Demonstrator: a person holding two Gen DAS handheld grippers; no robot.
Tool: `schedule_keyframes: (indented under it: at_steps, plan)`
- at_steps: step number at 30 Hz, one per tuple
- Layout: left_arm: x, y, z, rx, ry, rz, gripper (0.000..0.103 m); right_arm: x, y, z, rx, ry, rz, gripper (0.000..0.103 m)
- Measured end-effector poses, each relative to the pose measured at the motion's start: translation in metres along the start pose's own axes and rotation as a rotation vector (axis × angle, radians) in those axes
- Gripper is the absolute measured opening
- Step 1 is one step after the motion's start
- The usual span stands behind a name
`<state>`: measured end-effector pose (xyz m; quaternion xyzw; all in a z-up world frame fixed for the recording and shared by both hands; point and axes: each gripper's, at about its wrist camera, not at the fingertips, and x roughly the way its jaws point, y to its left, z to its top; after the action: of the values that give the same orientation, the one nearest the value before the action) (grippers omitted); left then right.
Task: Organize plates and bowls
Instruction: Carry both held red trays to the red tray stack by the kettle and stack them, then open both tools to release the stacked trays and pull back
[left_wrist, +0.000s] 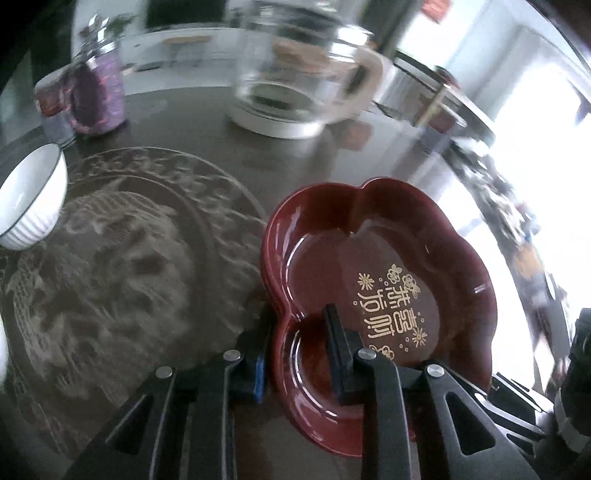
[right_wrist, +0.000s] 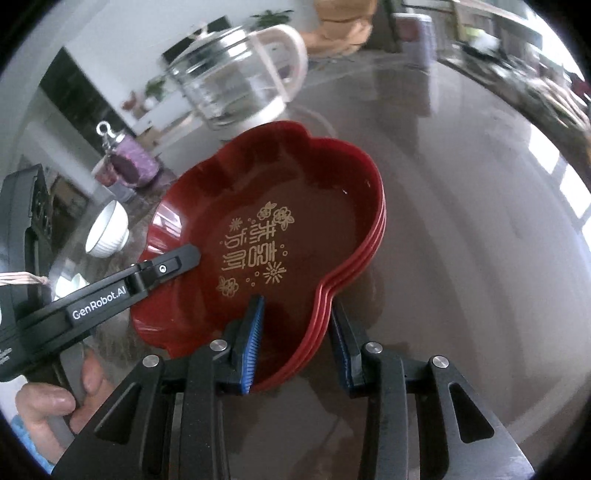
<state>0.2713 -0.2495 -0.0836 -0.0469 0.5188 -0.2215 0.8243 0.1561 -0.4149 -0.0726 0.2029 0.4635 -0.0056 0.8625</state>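
plates (right_wrist: 295, 206) stacked on table (right_wrist: 461, 258) | left gripper (left_wrist: 301, 347) on one rim, right gripper (right_wrist: 297, 332) on the opposite rim | kettle (right_wrist: 236, 81) behind plates | bowl (left_wrist: 29, 199) left | jar (left_wrist: 98, 96) behind bowl

Home; glass kettle (right_wrist: 236, 74), houseplants (right_wrist: 269, 16)

A: What does everything stand on?
B: A dark, glossy tabletop (left_wrist: 207, 122) with a pale round etched pattern (left_wrist: 122, 258) in its surface.

A: Where does the light come from?
B: Bright windows (left_wrist: 535, 92) on the right, glaring off the tabletop.

A: And behind?
B: A white wall (right_wrist: 122, 48), a blurred potted plant (right_wrist: 271, 16).
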Motion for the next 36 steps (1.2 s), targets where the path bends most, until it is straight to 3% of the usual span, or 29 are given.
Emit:
schedule_keyframes:
  at_steps: [4, 8, 10, 11, 12, 13, 15, 20, 28, 32, 36]
  plan:
    - [0.027, 0.028, 0.022, -0.041, -0.001, 0.031, 0.025, 0.042, 0.017, 0.023, -0.027, 0.029, -0.020, 0.036]
    - [0.038, 0.034, 0.044, -0.043, -0.013, 0.061, 0.025, 0.063, 0.022, 0.040, -0.014, 0.002, -0.019, 0.036]
    - [0.039, 0.036, 0.051, -0.051, -0.019, 0.078, 0.028, 0.066, 0.022, 0.046, -0.006, -0.014, -0.019, 0.040]
    - [0.036, 0.035, 0.050, -0.049, -0.027, 0.089, 0.031, 0.064, 0.021, 0.047, -0.002, -0.023, -0.019, 0.046]
    - [0.033, 0.037, 0.050, -0.047, -0.037, 0.097, 0.044, 0.061, 0.021, 0.047, -0.002, -0.038, -0.013, 0.052]
    - [0.028, 0.039, 0.049, -0.048, -0.053, 0.109, 0.066, 0.054, 0.023, 0.045, -0.005, -0.058, -0.007, 0.064]
    - [0.012, 0.048, 0.042, -0.070, -0.106, 0.139, 0.085, 0.040, 0.027, 0.040, -0.018, -0.100, -0.013, 0.067]
    - [-0.023, 0.065, 0.002, -0.097, -0.122, 0.108, 0.085, 0.004, 0.028, 0.018, -0.008, -0.168, -0.049, 0.072]
    - [-0.064, 0.059, -0.105, 0.080, -0.157, 0.262, 0.085, -0.044, 0.041, -0.075, -0.030, -0.256, -0.102, 0.072]
    - [-0.076, 0.072, -0.142, 0.085, -0.149, 0.305, 0.085, -0.058, 0.051, -0.115, -0.041, -0.314, -0.128, 0.072]
    - [-0.080, 0.090, -0.166, 0.033, -0.132, 0.338, 0.085, -0.053, 0.069, -0.140, -0.141, -0.322, -0.206, 0.072]
